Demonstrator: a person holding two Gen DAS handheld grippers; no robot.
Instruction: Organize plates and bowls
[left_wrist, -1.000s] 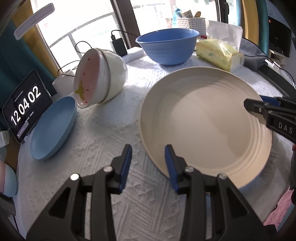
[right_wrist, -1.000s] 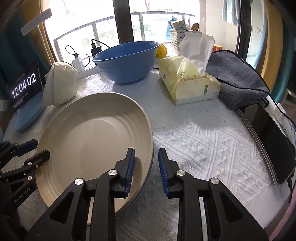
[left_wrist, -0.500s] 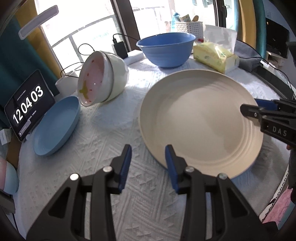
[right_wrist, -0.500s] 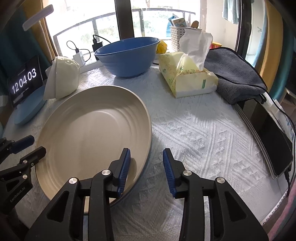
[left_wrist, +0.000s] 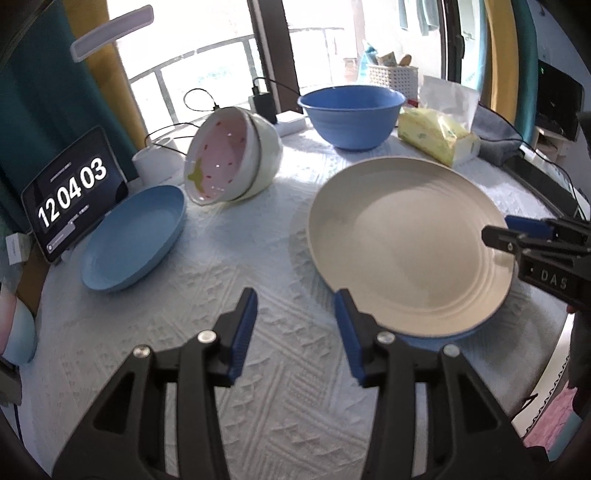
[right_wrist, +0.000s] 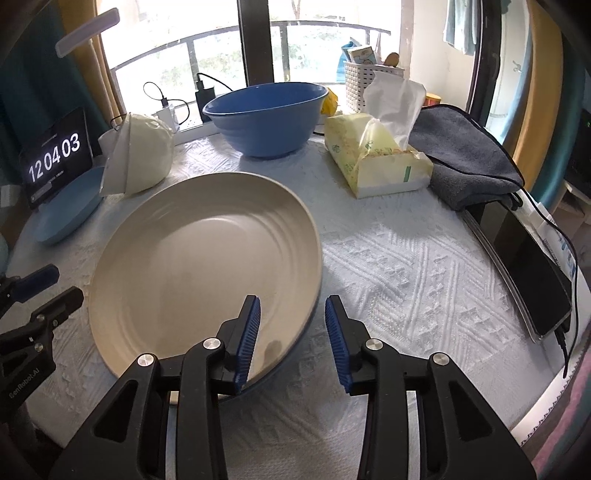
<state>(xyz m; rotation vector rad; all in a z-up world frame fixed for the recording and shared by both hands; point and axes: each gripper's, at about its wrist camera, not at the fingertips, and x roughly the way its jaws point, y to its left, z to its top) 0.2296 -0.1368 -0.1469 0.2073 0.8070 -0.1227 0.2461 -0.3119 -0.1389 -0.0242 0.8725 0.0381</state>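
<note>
Left side: small blue plate (left_wrist: 135, 240) flat on the white cloth (left_wrist: 258, 258), just in front of the clock tablet (left_wrist: 74, 192). Nested bowls (left_wrist: 232, 158) tipped on their side just beside it, pink interior facing the camera. Large blue bowl (left_wrist: 351, 114) upright at the far edge.

Left gripper (left_wrist: 293, 325): jaws opening, moderately apart, nothing between the pads; right-hand pad just beside the near-left rim of the large cream plate (left_wrist: 406, 243), not pressing it.

Centre: cream plate resting on a blue plate (right_wrist: 295, 343) of which only a rim sliver shows.

Right gripper (right_wrist: 291, 332): jaws parted, straddling the near-right rim of the stack without visible clamping; nothing held.

Recommended next: approach the small blue plate low, one pad under the rim; lift level. Risk judged: tipped bowls rolling if nudged.
</note>
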